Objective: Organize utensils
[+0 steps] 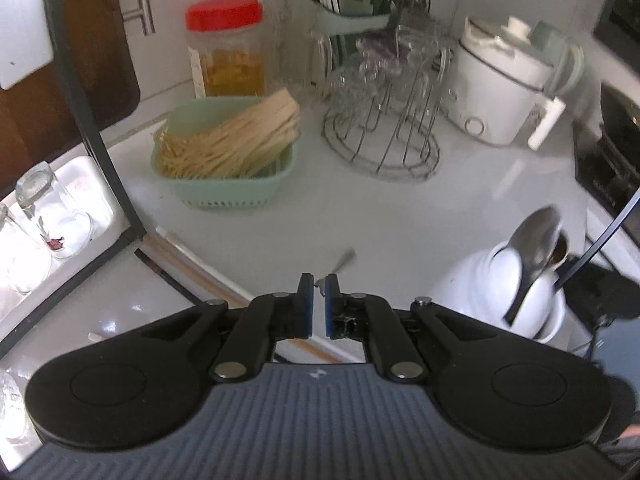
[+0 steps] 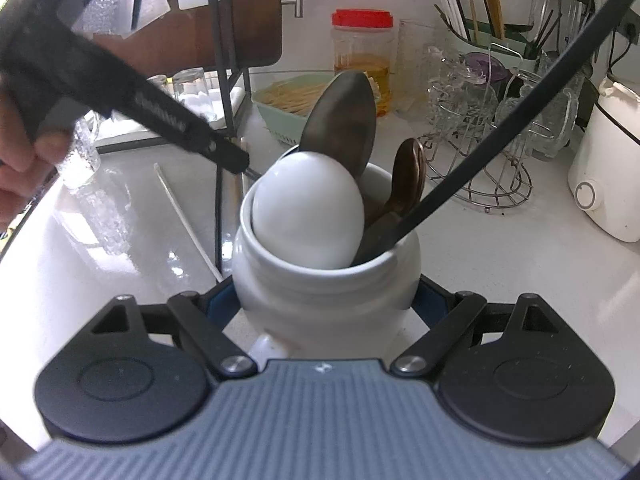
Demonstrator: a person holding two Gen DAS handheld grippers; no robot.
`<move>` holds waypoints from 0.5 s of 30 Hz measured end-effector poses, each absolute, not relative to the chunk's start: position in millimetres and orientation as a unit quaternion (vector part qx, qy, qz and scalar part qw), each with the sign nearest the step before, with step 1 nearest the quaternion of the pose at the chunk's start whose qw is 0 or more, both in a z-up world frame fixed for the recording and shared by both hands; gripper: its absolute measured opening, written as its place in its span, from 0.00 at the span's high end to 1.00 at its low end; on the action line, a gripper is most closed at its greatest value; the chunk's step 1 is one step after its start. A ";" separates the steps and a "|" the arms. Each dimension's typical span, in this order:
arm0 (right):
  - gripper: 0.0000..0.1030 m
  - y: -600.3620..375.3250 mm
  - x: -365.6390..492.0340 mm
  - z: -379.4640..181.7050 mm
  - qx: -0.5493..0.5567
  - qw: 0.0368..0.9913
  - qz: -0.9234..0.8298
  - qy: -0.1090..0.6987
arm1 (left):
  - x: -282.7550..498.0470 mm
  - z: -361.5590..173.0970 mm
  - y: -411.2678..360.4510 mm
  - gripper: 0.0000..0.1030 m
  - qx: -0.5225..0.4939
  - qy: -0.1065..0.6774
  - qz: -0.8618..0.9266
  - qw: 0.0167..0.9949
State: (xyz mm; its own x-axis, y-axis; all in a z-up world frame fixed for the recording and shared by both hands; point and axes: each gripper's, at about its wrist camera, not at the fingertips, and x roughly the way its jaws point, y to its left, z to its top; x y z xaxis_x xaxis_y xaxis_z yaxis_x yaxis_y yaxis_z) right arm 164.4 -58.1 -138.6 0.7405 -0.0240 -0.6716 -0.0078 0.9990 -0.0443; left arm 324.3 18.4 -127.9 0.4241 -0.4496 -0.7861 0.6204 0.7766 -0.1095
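Clamping the white ceramic jar [image 2: 326,280] between its blue pads, the right gripper [image 2: 326,304] holds the jar's body from both sides on the white countertop [image 2: 500,264]. Out of the jar's mouth stand a white ceramic spoon [image 2: 308,212], a large steel spoon [image 2: 344,116] behind it, a smaller bronze-coloured spoon [image 2: 408,176] to the right, and a long black handle [image 2: 520,100] leaning up toward the far right.

The left gripper [image 1: 319,306] has its jaws pressed almost together, pinching a thin metal utensil [image 1: 344,260] whose handle end juts out beyond the fingertips; what kind of utensil it is cannot be told. From the right wrist view this gripper comes in from the left, held by a hand [image 2: 24,152], with its tip just left of the jar's rim.

Farther back on the counter sit a green basket of wooden sticks [image 1: 228,148], a red-lidded plastic jar [image 1: 226,48], a wire rack of glasses [image 1: 384,120], a green cutlery caddy [image 1: 344,12] with chopsticks, and a white electric cooker [image 1: 504,84] at the right. Loose chopsticks [image 1: 188,264] lie on the counter near the left.
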 end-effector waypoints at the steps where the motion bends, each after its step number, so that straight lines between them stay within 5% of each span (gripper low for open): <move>1: 0.12 -58.2 164.5 -138.6 -0.024 0.933 -0.004 0.360 | 324.0 -125.3 18.4 0.96 0.096 0.431 -0.318 0.839; 15: 0.12 -59.9 162.3 -138.6 -0.029 0.934 0.004 0.357 | 310.6 -127.9 19.4 1.00 0.087 0.449 -0.300 0.838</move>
